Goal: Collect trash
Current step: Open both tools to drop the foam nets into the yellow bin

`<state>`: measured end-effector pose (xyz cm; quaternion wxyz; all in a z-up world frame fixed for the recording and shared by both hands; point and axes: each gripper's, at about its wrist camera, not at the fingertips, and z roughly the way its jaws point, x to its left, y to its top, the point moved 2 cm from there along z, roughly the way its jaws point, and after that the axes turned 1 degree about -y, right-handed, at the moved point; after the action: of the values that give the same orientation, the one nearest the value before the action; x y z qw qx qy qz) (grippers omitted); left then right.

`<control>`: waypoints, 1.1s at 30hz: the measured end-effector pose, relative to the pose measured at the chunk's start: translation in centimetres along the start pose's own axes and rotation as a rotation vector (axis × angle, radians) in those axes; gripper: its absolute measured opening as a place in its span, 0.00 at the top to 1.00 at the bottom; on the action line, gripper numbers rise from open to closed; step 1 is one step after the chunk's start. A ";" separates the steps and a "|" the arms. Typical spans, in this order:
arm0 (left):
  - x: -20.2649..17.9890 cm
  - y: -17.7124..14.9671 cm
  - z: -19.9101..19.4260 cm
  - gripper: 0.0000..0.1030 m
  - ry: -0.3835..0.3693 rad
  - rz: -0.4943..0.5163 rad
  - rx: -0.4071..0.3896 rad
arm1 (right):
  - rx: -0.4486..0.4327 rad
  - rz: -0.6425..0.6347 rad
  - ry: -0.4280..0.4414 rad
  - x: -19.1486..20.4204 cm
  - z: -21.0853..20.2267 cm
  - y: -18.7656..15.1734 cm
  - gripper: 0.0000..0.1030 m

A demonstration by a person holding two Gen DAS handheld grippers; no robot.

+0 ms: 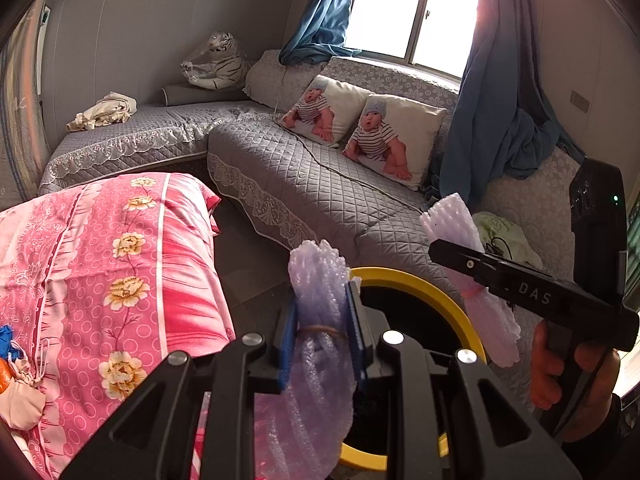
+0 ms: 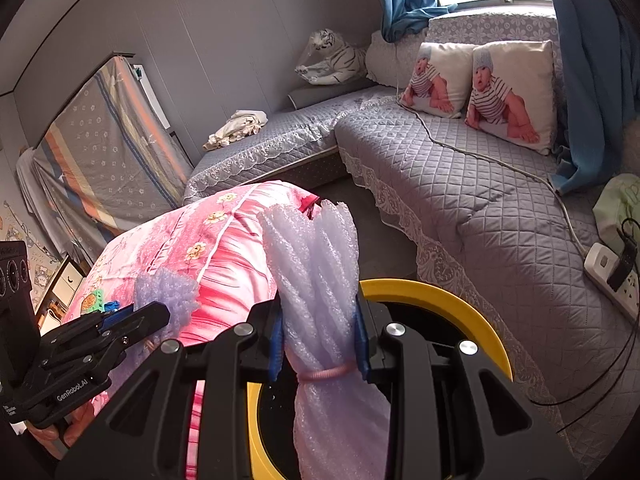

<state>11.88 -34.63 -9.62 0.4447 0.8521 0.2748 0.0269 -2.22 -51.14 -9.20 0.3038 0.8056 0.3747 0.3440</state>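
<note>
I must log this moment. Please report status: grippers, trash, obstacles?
Left gripper shut on purple foam-net bundle. Right gripper shut on white foam-net bundle. Both above yellow-rimmed round bin. Nothing blocks its opening.

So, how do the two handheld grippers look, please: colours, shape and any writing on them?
Both are black plastic with angular cut-out linkages, round silver bolt heads and blue finger pads. The left gripper carries white "GenRobot.AI" lettering. The right gripper shows white letters "DAS" and a small green light on its black camera block.
</note>
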 end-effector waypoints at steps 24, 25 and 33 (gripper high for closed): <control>-1.2 -2.1 2.5 0.45 -0.061 -0.015 0.043 | 0.016 0.155 -0.096 -5.0 1.3 -1.5 0.46; -1.0 -2.0 2.2 0.45 -0.057 -0.025 0.039 | 0.015 0.162 -0.093 -5.1 1.2 -1.5 0.46; 2.0 -0.2 -1.8 0.44 0.002 -0.079 -0.058 | -0.028 0.152 -0.084 -4.4 -0.3 -0.5 0.46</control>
<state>12.98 -32.21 -9.03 0.4696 0.8273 0.3076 0.0183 -4.77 -54.33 -10.82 0.3034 0.8412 0.2944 0.3370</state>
